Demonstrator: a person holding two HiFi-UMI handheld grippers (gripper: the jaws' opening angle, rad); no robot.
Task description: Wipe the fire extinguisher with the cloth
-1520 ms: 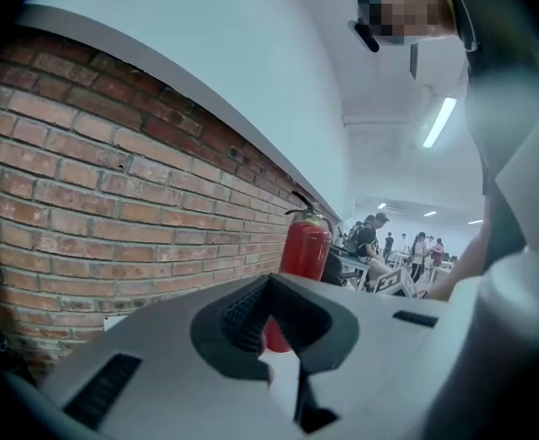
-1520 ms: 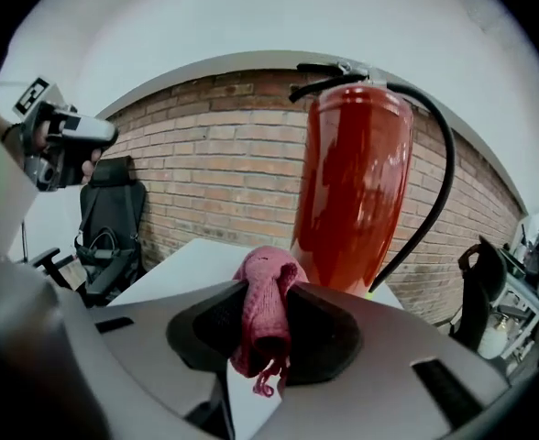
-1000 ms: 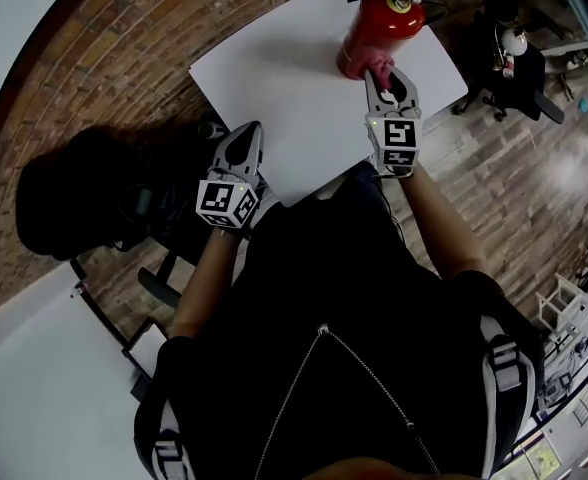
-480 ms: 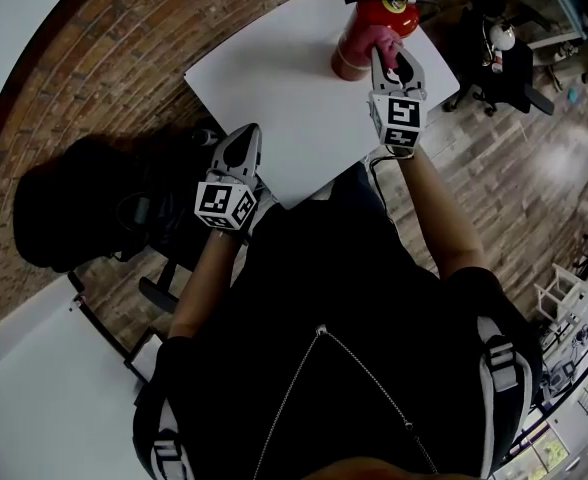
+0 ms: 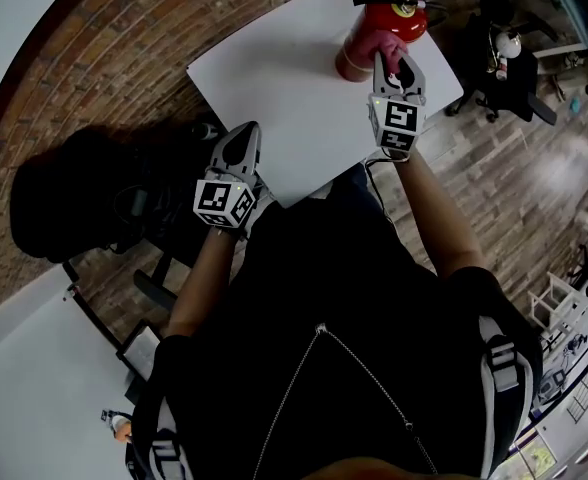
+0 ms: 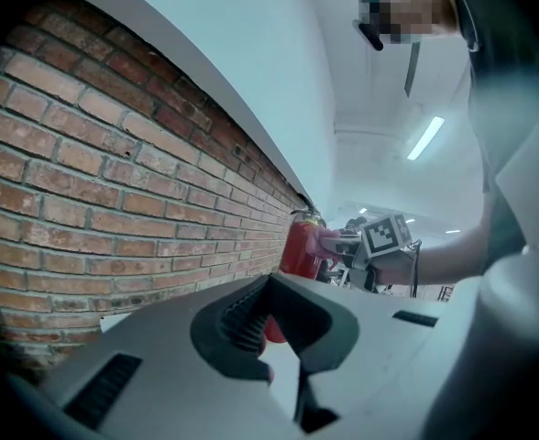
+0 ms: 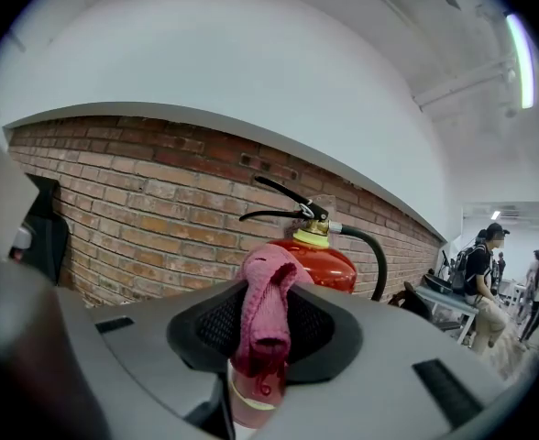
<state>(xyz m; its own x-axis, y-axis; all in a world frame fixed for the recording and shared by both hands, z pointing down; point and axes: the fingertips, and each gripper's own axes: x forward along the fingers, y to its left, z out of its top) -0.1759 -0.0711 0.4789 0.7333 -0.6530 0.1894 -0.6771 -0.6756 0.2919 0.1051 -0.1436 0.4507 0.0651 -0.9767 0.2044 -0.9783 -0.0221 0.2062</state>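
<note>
**Pink cloth held against the extinguisher, left gripper idle**

The fire extinguisher (image 5: 379,28) stands upright on the far corner of the white table (image 5: 274,88), with a brick wall behind it. Our right gripper (image 5: 392,68) is clenched on a pink knitted cloth (image 7: 265,314). In the head view the cloth lies against the near side of the red body, below the black handle (image 7: 283,200) and to the left of the black hose (image 7: 372,250). Our left gripper (image 5: 240,140) is well apart from the extinguisher, at the table edge nearest to us. Its jaws are closed together with nothing between them.

We judge the extinguisher to be a heavy, stiff metal cylinder with smooth paint, so the cloth should glide easily over it. The cloth itself is soft and folds around the jaws, and it could slip out if we press too hard. The body is tall, so a strong push near the top may tip it. If it needs steadying, we think the neck under the handle is the best place for the left gripper, without squeezing the lever.
</note>
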